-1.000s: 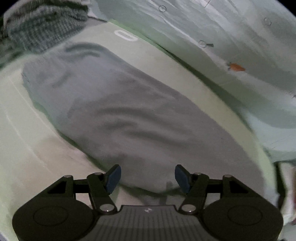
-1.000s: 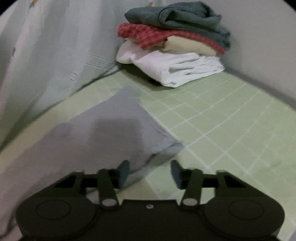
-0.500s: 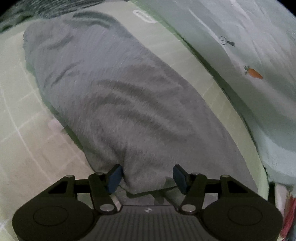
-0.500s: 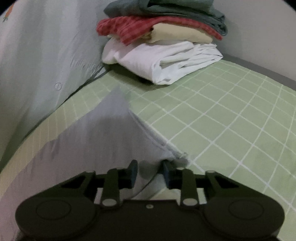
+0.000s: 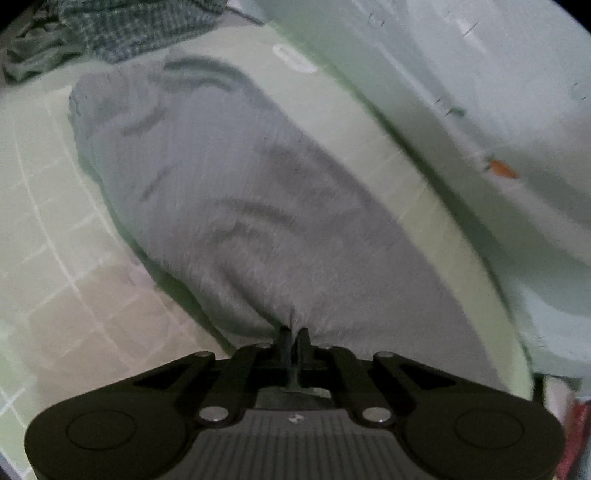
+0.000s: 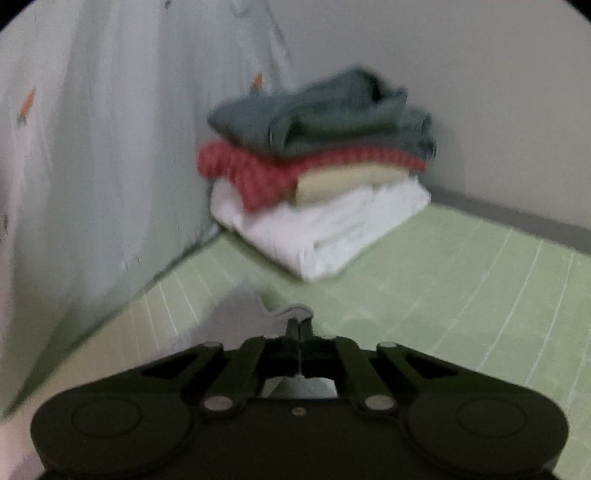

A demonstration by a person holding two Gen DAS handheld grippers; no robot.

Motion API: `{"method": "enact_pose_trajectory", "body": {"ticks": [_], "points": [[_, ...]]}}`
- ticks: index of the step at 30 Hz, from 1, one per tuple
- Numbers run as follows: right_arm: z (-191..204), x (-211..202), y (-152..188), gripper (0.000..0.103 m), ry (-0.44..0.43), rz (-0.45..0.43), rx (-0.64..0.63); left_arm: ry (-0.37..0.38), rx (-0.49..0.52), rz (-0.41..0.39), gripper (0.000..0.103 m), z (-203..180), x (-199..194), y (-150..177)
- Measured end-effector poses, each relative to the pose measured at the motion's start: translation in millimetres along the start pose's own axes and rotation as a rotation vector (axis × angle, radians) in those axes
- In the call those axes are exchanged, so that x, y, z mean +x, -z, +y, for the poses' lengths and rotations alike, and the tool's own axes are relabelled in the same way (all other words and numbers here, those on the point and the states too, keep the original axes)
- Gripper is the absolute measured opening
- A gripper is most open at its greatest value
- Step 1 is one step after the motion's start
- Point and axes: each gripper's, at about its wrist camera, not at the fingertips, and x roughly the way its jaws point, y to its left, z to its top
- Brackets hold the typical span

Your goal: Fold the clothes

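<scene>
Left wrist view first: a green checked bed sheet (image 5: 55, 206) fills the ground ahead of and to both sides of the left gripper (image 5: 293, 334). Off to that gripper's right a pale curtain (image 5: 480, 92) with small carrot prints hangs along the bed's edge. The grey garment (image 5: 229, 192) lies stretched out straight ahead of the gripper, running away from it toward the far left, its wrinkles fanning out from the fingertips. The near edge of the garment is bunched into a peak right at the gripper, and the jaws are pressed together on that pinch of cloth. Far ahead and to the left, beyond the garment's far end, a dark checked cloth (image 5: 122, 29) lies in a rumple.

Right wrist view: the same green sheet (image 6: 461, 280) spreads ahead and to the right of the right gripper (image 6: 298, 325), with the curtain (image 6: 92, 166) to its left and a plain wall (image 6: 461, 92) beyond. Well ahead of this gripper, in the corner, stands a pile of folded clothes (image 6: 317, 192): white at the bottom, then cream and red checked, with grey-green on top. The grey garment (image 6: 236, 314) shows just ahead and to the left of the fingertips, a small hemmed corner curling up over them. These jaws are also closed tight, clamped on that corner. The picture is blurred.
</scene>
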Motion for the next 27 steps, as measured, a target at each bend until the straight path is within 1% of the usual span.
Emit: {"method": "enact_pose_trajectory", "body": {"ticks": [2,3,6,7,8,9,10,11,12,13,14,15,16,17,19,20,22,24,27], "points": [[-3.3,-6.1,-5.0,0.000,0.017,-0.025,-0.007,0.017,-0.019,-0.010,0.002,6.8,-11.3,1.4],[-5.6,-6.7,-5.4,0.000,0.033,-0.030,-0.017,0.014,-0.022,-0.004,0.002,10.6,-10.7,3.6],[-13.6,14.5,6.8,0.001,0.091,0.059,-0.082,-0.021,-0.018,0.040,0.005,20.1,3.3,12.2],[-11.8,23.2,15.7,0.002,0.133,0.094,-0.136,-0.037,-0.014,0.060,0.007,20.3,8.7,14.3],[-8.5,26.0,21.6,0.003,0.161,0.115,-0.177,-0.051,-0.009,0.067,0.013,19.7,11.1,15.8],[-5.2,28.9,27.6,0.014,0.188,0.136,-0.217,-0.064,-0.003,0.067,0.017,18.8,12.4,17.2],[-1.8,31.7,33.5,0.038,0.216,0.157,-0.257,-0.067,0.005,0.064,0.025,17.4,11.6,17.7],[1.5,34.3,39.4,0.050,0.242,0.177,-0.295,-0.065,0.012,0.054,0.034,18.2,8.0,17.6],[4.7,29.2,42.9,0.067,0.239,0.169,-0.290,-0.065,0.019,0.042,0.039,20.2,3.5,17.5],[8.0,24.2,46.4,0.075,0.235,0.162,-0.284,-0.065,0.025,0.031,0.047,22.3,-1.0,17.4],[11.4,19.2,49.9,0.077,0.230,0.155,-0.279,-0.065,0.032,0.019,0.054,24.3,-5.5,17.3],[17.7,16.5,54.3,0.085,0.207,0.160,-0.279,-0.071,0.037,0.003,0.057,26.7,-9.8,16.1],[26.1,13.2,60.4,0.097,0.176,0.167,-0.286,-0.080,0.042,-0.016,0.061,29.3,-13.9,14.2],[35.4,10.6,67.1,0.103,0.152,0.167,-0.298,-0.092,0.051,-0.032,0.064,32.4,-17.5,12.3],[58.0,5.7,83.3,0.103,0.100,0.171,-0.328,-0.117,0.077,-0.061,0.068,38.7,-23.3,8.0],[70.1,4.4,91.1,0.103,0.083,0.181,-0.339,-0.128,0.092,-0.073,0.072,41.7,-25.5,5.5],[94.3,4.3,108.1,0.103,0.039,0.214,-0.337,-0.137,0.108,-0.102,0.076,51.5,-28.5,-2.4],[114.5,4.8,122.7,0.103,0.006,0.246,-0.324,-0.144,0.087,-0.124,0.076,61.6,-24.7,-15.9],[148.5,3.2,147.8,0.103,0.018,0.270,-0.382,-0.146,0.032,-0.142,0.076,80.1,-15.8,-36.0]]}}
